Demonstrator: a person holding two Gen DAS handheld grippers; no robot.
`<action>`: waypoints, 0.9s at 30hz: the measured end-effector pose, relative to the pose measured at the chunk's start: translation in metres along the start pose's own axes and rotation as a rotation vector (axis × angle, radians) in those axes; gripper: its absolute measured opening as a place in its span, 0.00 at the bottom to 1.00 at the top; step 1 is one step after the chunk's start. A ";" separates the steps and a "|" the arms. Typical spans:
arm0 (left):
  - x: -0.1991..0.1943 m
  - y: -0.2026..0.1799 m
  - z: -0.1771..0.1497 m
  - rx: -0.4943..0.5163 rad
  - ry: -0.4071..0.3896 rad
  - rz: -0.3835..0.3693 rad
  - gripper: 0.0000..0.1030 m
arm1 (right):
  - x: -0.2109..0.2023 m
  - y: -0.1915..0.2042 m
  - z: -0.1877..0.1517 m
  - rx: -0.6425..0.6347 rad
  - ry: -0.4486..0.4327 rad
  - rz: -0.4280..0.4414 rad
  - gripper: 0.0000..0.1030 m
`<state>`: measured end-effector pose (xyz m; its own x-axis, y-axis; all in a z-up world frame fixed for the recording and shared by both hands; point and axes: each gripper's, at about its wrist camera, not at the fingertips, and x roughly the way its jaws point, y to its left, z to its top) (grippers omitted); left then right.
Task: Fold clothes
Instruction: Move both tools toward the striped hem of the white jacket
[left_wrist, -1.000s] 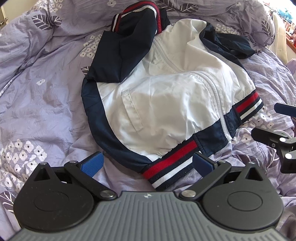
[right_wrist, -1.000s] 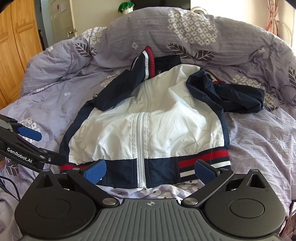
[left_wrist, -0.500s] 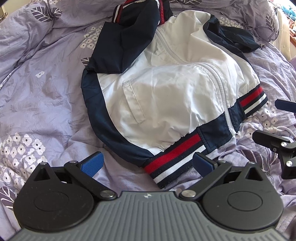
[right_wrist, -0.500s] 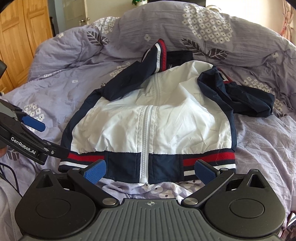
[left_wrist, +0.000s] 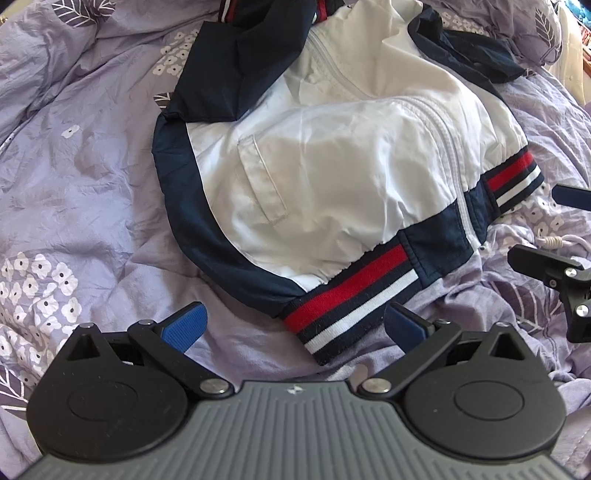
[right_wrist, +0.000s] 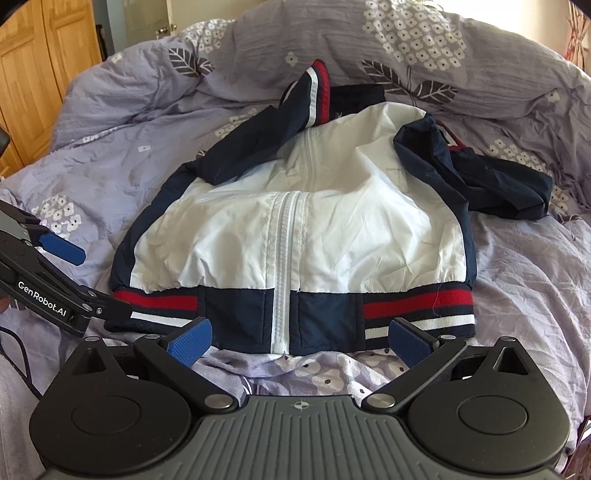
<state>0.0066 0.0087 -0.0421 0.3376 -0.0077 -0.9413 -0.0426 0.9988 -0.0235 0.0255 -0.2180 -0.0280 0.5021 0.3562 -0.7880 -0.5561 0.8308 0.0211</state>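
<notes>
While both grippers hang low near the hem, a white and navy jacket (right_wrist: 295, 229) lies front-up on a purple flowered duvet (right_wrist: 92, 147), zip closed, collar toward the pillow end. Its hem band has red, white & navy stripes (left_wrist: 351, 295). One navy sleeve (left_wrist: 236, 66) is folded across the chest on the left side; the other sleeve (right_wrist: 498, 181) trails off to the right onto the duvet.

Left gripper (left_wrist: 295, 325), left wrist view: blue-padded fingers (left_wrist: 184, 325) spread wide, holding nothing, just above the duvet w/ the left hem corner lying between and slightly beyond the tips. Can't tell if it touches the fabric.

Right gripper (right_wrist: 299, 336), right wrist view: fingers (right_wrist: 410, 339) also spread wide, empty, close to the hem's middle, lined up approx. w/ the bottom of the zip (right_wrist: 282, 277).

Wooden wardrobe doors (right_wrist: 33, 74) stand at far left in the right wrist view.
</notes>
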 end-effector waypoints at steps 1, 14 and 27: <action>0.001 0.000 0.000 0.001 0.003 0.001 1.00 | 0.001 0.000 0.000 -0.002 0.002 -0.002 1.00; 0.024 0.003 -0.009 -0.022 0.075 0.003 1.00 | 0.009 0.001 -0.003 -0.002 0.024 -0.032 1.00; 0.026 0.007 -0.002 0.076 0.050 -0.001 1.00 | 0.017 -0.002 -0.015 -0.021 0.064 -0.067 1.00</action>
<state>0.0133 0.0153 -0.0676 0.2905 -0.0093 -0.9568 0.0303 0.9995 -0.0005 0.0250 -0.2199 -0.0502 0.4953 0.2715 -0.8252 -0.5371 0.8423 -0.0453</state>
